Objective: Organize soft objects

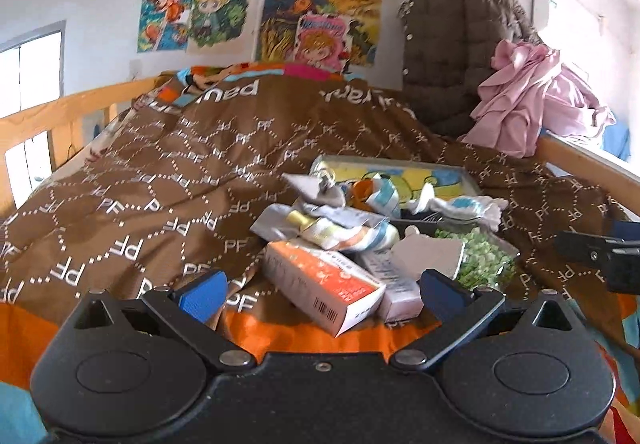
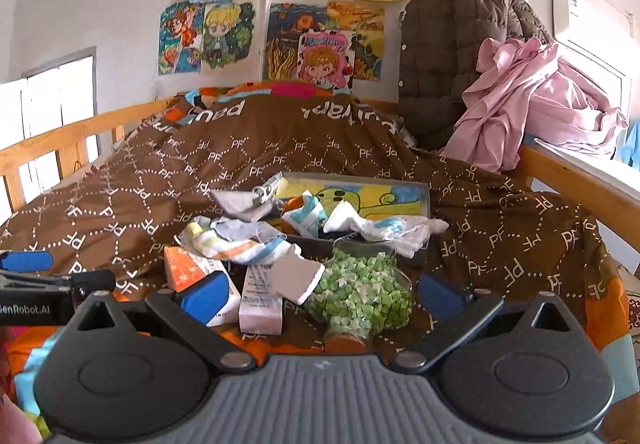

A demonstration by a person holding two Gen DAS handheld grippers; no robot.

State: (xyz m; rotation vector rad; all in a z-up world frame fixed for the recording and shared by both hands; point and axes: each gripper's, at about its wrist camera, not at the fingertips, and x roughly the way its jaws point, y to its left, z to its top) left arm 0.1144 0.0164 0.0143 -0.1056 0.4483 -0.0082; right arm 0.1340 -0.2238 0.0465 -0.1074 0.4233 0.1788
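Both the left gripper (image 1: 320, 290) and right gripper (image 2: 322, 292) hover with jaws spread and empty, aimed at the socks (image 2: 240, 240) heaped beside the tray (image 2: 424, 190), probably for sorting.

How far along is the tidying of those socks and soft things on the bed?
Barely begun, it seems. Some socks already lie in or over the shallow box, though whether they were placed there is unclear. Nothing is in hand: the left gripper and right gripper are both open and empty. A striped sock still lies outside, among the cartons and a jar of green bits.
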